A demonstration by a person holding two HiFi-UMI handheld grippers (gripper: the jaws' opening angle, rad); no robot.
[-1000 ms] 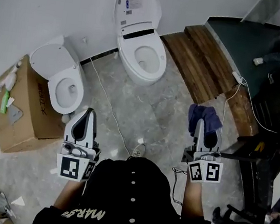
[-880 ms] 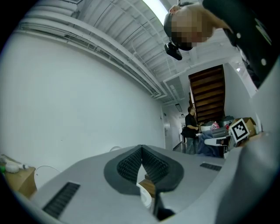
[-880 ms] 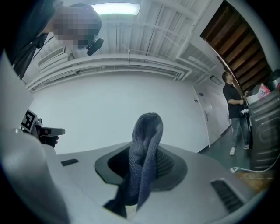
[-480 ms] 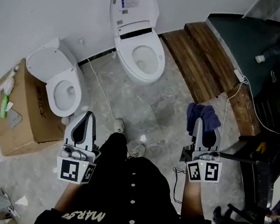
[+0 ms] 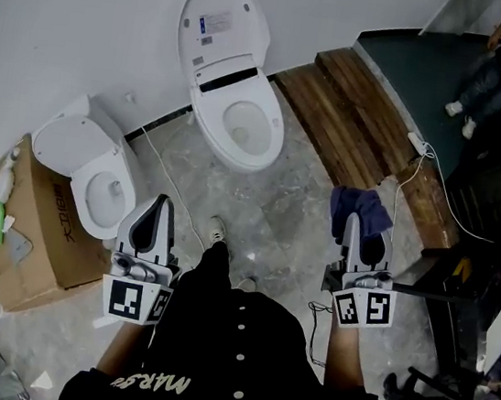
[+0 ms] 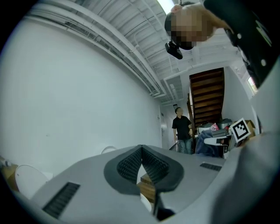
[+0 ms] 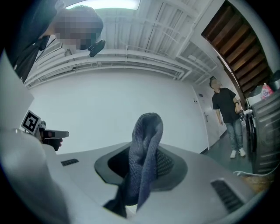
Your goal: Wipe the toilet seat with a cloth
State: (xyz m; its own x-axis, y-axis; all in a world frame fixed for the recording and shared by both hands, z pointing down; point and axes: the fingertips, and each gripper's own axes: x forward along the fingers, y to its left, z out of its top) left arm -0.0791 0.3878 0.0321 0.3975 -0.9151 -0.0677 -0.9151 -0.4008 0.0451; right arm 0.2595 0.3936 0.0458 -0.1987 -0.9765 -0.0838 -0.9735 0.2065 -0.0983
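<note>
Grey marble floor (image 5: 294,219) is filling mid frame, white wall (image 5: 73,12) running across the top, wooden step (image 5: 355,117) lying upper right. Smart toilet (image 5: 221,24) is standing top centre, lid up, toilet seat (image 5: 274,115) down and well apart from both grippers. Second toilet (image 5: 77,147) is sitting at left beside a cardboard box (image 5: 38,234). Right gripper (image 5: 355,222) is clamping a dark blue cloth (image 5: 362,206), jaws pinching its fold (image 7: 144,148). Left gripper (image 5: 158,204) is pointing forward, jaws together, holding nothing (image 6: 141,151).
</note>
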